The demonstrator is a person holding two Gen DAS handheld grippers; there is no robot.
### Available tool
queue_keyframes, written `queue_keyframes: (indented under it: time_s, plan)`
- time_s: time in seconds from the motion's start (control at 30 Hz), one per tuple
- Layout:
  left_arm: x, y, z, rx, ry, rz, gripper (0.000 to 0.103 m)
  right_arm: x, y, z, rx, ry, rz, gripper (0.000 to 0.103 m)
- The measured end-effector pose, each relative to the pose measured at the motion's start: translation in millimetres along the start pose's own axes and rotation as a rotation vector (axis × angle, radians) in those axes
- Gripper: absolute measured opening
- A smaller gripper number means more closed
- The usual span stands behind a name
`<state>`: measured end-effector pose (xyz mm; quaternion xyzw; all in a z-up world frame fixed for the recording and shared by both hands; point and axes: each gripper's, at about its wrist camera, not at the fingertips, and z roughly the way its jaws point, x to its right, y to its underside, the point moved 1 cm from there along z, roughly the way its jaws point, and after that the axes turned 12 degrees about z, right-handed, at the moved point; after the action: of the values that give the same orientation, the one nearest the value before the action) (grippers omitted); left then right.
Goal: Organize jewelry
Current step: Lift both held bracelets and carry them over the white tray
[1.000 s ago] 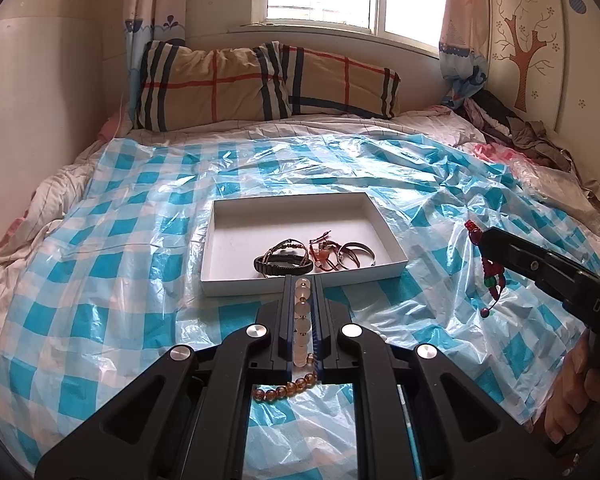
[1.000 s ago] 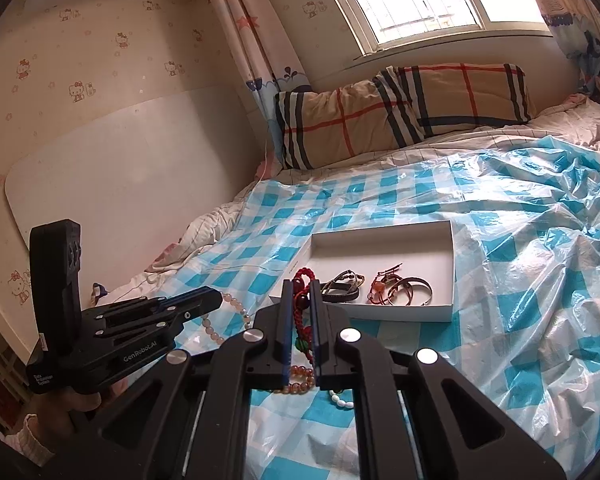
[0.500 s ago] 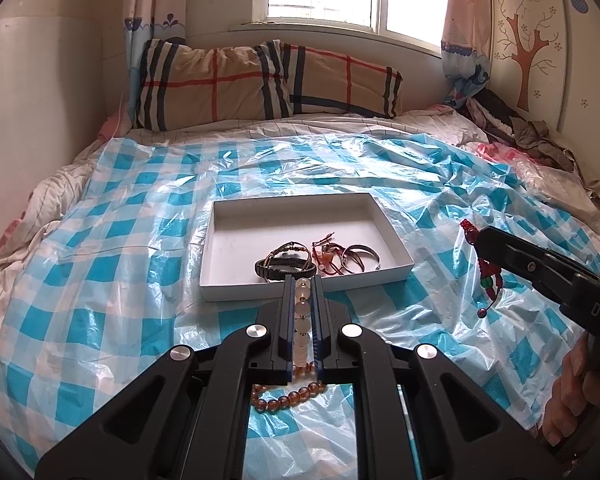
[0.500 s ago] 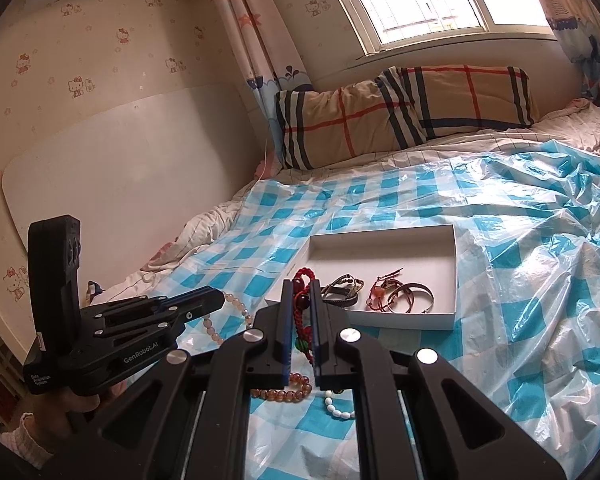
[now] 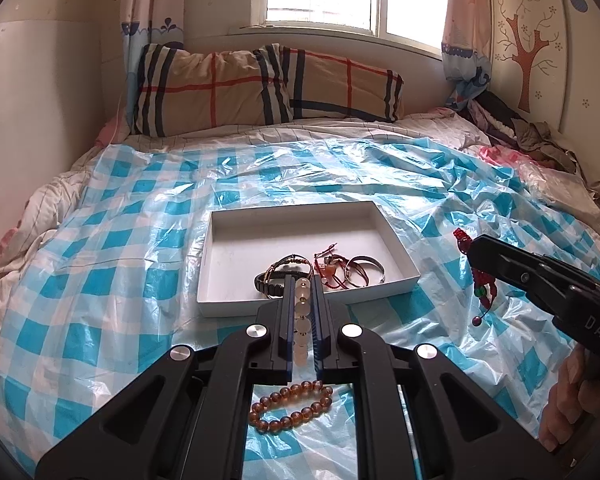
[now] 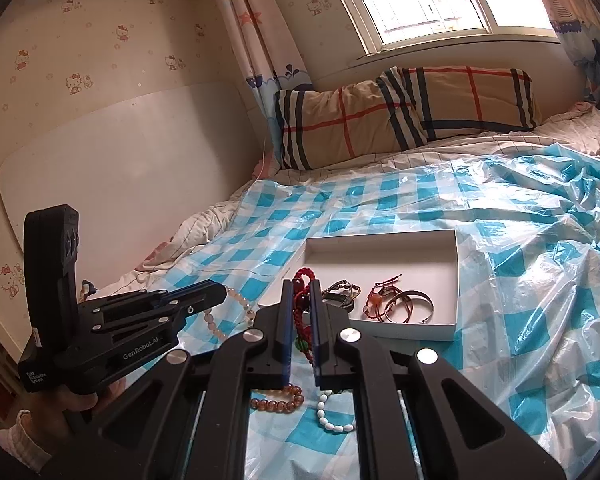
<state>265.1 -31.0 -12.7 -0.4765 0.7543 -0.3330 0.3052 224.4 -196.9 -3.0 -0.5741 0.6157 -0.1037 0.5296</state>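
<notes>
I have one bracelet in each tool, both lifted off the bed so they hang free and won't drag the loose plastic sheet (image 5: 100,264) on the way to the box. My left tool (image 5: 303,292) is pinched nearly closed on the pale bead bracelet (image 5: 302,312); the beads line up along the channel between the fingers, so its long axis runs straight ahead, toward the near wall of the white box (image 5: 236,308), with the rest of the loop drooping below the tool. My right tool (image 6: 300,296) is likewise narrowed onto the red braided bracelet (image 6: 302,280) — its loop pokes out past the tips toward the box, while the tail with a green bead hangs down, so it is roughly vertical there.

The box lies flat on the bed just beyond both tools, and the bracelets inside it (image 5: 324,272) crowd the near end; the far end is bare, which I judge is the better drop zone. An amber bead bracelet (image 5: 290,404) and a white bead strand (image 6: 332,416) lie on the sheet below me, not yet collected.
</notes>
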Motion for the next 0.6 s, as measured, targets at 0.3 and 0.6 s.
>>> queue_keyframes:
  time_s: [0.3, 0.6]
  plan:
    - [0, -7, 14, 0.01, -0.004, 0.01, 0.007, 6, -4, 13, -0.002, -0.002, -0.006, 0.009]
    - [2, -14, 25, 0.023, -0.01, 0.024, 0.007, 13, -10, 25, 0.013, -0.006, -0.011, 0.009]
